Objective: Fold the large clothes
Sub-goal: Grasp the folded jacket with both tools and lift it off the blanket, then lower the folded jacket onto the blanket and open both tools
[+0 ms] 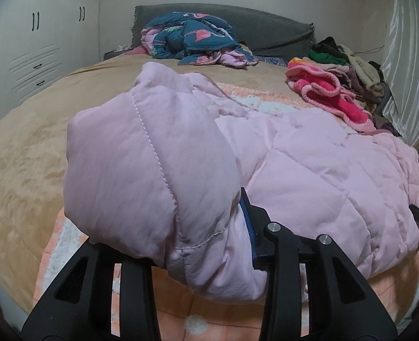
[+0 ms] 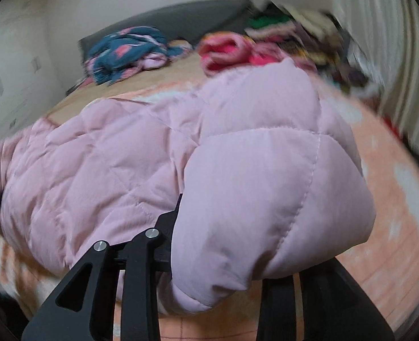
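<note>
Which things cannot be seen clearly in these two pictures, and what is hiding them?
- Left claw: pink quilted jacket covers its tips, so the grip is unclear.
- Right claw: a puffy jacket fold covers its tips, right wrist view.
- Clothes pile: motion blur in the right wrist view; single garments cannot be told apart.
- Jacket's far end: cut by the right edge, left wrist view.
- Peach blanket: mostly under the jacket.

Bed (image 1: 24, 147) under tan blanket; grey headboard (image 1: 266, 25); white wardrobe (image 1: 36, 56) to my left; pale curtain (image 1: 405, 65) right.

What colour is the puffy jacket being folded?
Pale pink jacket, clearest in the left wrist view.
</note>
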